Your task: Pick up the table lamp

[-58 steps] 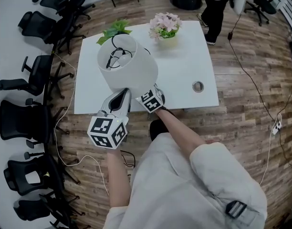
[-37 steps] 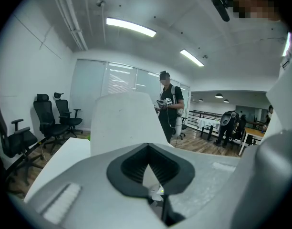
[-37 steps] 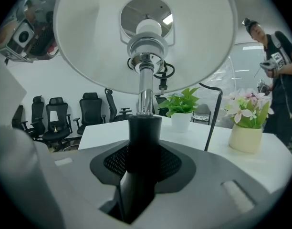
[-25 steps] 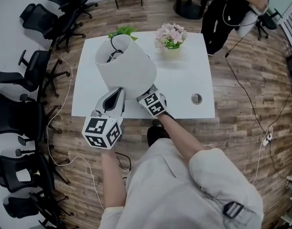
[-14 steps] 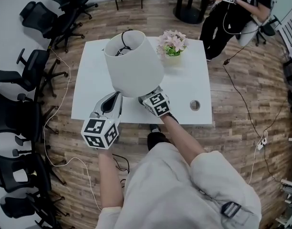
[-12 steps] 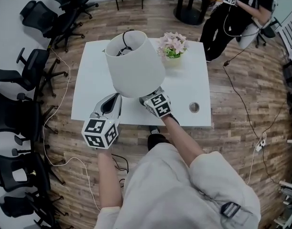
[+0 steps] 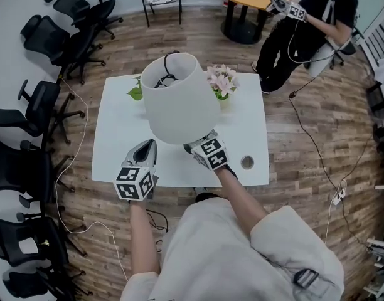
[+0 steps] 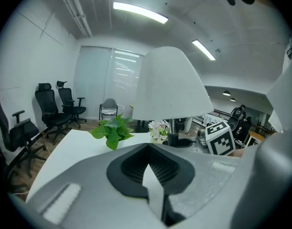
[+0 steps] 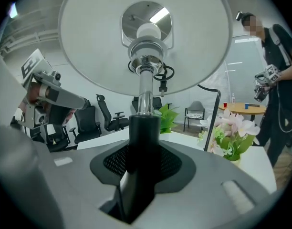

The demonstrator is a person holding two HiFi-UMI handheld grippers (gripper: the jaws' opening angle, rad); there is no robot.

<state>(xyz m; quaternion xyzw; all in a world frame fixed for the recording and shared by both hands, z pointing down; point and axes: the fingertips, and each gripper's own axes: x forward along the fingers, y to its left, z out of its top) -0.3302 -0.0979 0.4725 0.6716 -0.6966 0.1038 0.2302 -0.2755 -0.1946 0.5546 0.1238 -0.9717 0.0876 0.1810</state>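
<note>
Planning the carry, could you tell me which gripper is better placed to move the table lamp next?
Right. The right gripper is clamped on the black stem of the table lamp, while the left gripper holds nothing, low beside the shade.

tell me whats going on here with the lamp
A person works a two-jaw gripper in each hand. The right gripper is clamped on the black stem of the white-shaded table lamp, holding it over the white square table, apparently lifted. The left gripper, jaws together and empty, hovers beside it.
</note>
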